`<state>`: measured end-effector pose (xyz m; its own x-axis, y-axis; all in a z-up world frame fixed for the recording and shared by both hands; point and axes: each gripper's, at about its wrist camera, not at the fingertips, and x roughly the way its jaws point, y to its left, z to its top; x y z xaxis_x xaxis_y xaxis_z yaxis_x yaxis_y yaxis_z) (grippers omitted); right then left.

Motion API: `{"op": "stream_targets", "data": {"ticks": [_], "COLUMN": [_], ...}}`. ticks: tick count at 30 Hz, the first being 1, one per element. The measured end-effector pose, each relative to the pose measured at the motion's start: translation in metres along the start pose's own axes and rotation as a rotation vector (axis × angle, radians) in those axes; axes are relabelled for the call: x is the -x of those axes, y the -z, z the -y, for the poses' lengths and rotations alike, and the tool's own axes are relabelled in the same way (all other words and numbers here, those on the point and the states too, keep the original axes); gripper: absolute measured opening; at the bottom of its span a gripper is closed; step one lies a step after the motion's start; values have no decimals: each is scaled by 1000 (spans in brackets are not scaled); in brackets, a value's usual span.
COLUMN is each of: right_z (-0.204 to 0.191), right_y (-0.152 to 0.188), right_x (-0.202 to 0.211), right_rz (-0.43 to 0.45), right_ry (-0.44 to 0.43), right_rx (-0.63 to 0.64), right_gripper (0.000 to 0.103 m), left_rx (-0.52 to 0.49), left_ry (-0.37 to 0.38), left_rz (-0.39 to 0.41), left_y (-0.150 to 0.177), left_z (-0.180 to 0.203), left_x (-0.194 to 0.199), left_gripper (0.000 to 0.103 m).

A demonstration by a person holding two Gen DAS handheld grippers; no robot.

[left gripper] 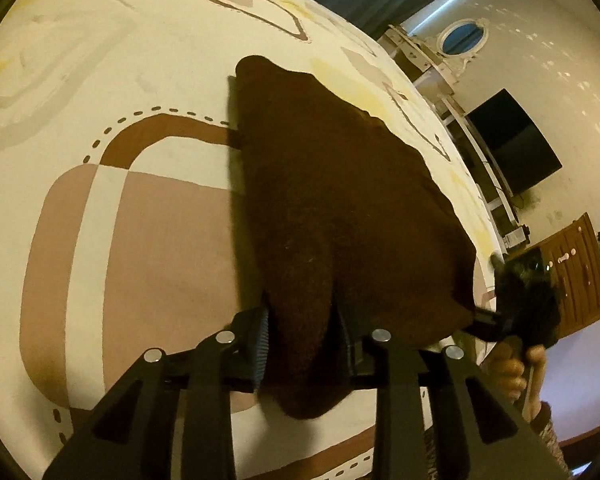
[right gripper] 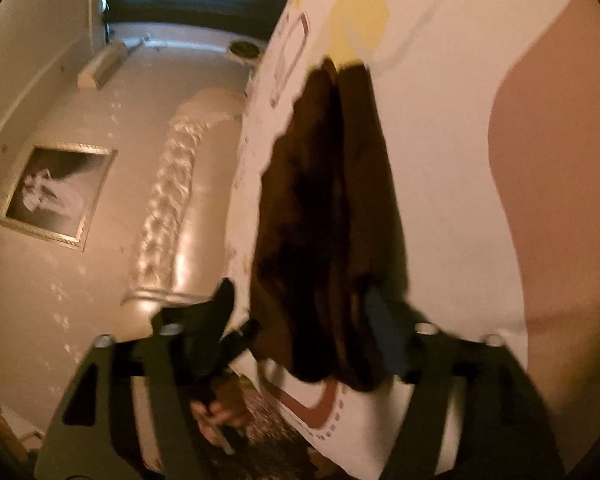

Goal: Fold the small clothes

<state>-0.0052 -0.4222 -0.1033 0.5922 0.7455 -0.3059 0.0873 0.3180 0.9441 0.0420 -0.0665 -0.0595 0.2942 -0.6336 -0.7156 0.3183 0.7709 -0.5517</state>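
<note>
A dark brown fuzzy garment hangs over the patterned bedsheet. My left gripper is shut on a bunched fold of its near edge, with ribbed pads on both sides. In the left wrist view, my right gripper is at the garment's lower right corner, one finger reaching its edge. In the blurred right wrist view, the garment hangs between the wide-set jaws of my right gripper. The blue pad touches the cloth. The other finger stands apart from it.
The cream sheet has brown and beige shapes. Off the bed are a wall television, a wooden cabinet, a framed picture and a padded headboard. A person's hand holds the right gripper; another hand is low left.
</note>
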Motion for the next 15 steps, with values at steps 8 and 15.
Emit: {"op": "stream_targets", "data": {"ticks": [8, 15], "right_z": [-3, 20], "right_y": [-18, -12], "right_x": [-24, -16], "right_rz": [-3, 21], "right_ry": [170, 95], "right_rx": [27, -15], "right_gripper": [25, 16], "left_rx": [-44, -75], "left_ry": [-44, -58], "left_rz": [20, 16], "left_y": [3, 4], "left_z": [7, 8], "left_x": [0, -1], "left_gripper": [44, 60]}}
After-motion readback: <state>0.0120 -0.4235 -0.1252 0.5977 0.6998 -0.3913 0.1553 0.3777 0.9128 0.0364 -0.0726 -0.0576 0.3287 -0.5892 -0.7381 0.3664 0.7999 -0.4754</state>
